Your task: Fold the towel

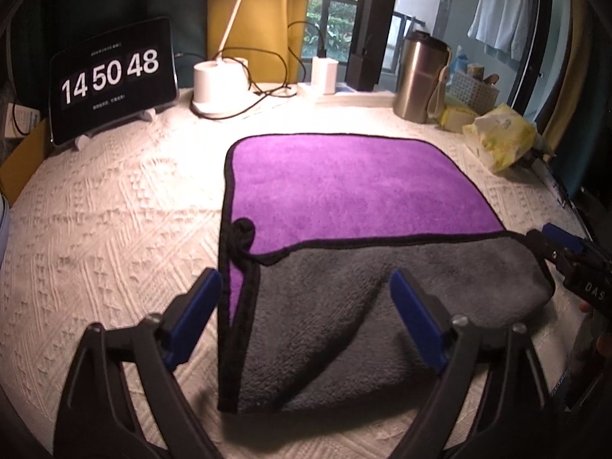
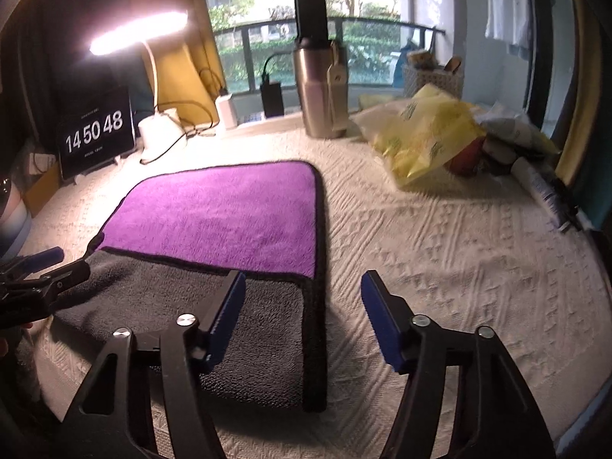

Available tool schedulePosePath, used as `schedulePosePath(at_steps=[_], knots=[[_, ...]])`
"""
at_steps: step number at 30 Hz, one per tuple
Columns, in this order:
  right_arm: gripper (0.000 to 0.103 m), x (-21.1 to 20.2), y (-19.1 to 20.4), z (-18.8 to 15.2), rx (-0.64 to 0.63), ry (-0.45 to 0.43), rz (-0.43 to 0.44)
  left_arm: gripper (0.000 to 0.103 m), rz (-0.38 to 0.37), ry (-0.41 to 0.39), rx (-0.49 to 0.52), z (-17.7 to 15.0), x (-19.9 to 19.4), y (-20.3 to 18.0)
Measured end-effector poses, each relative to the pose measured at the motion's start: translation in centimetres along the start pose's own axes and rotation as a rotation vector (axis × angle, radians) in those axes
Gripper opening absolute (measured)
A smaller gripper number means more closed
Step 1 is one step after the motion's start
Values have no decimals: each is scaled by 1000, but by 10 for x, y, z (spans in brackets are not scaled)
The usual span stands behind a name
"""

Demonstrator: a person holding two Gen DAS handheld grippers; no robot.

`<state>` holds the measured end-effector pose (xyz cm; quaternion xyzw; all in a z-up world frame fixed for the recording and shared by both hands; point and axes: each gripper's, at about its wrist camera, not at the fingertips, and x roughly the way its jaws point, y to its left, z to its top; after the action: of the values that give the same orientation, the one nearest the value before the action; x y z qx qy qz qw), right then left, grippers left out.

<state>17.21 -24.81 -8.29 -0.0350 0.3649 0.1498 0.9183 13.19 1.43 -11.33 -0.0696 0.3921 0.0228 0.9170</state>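
Note:
A towel, purple on one side and grey on the other with black trim, lies on the white textured tablecloth. Its near part is folded up over the purple, grey side up. It also shows in the right wrist view. My left gripper is open, hovering over the towel's near left edge. My right gripper is open over the towel's near right edge. The right gripper also shows in the left wrist view at the fold's right corner; the left gripper shows in the right wrist view at the fold's left corner.
A tablet clock, a white lamp base with cables, a steel bottle, a white basket and yellow bags line the back and right. A tube lies at the right edge.

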Motion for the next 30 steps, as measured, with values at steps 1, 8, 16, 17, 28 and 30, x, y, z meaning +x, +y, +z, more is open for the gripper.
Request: schedulePosePath(at_steps=[1,8,16,17,28,30], knots=[[62,3,0,-1,-5,11,6,87,1,7,2,-1,2,0],[51,14,8,-4,-31,54,20,66,14,69,13,-7,17,-2],[14,20,18,-7,-105,82,17,39,31,52,30,-7,14,-2],[10,20,19,-7,-112,85,17,34,29,52,29,-7,13,-2],[6,4,25,-3,-162,10,4,12,-19,22,29,-7,2,-5],[6,-3,25,0,-165,-21,18,11,-26,14,23,-6,0,-4]])
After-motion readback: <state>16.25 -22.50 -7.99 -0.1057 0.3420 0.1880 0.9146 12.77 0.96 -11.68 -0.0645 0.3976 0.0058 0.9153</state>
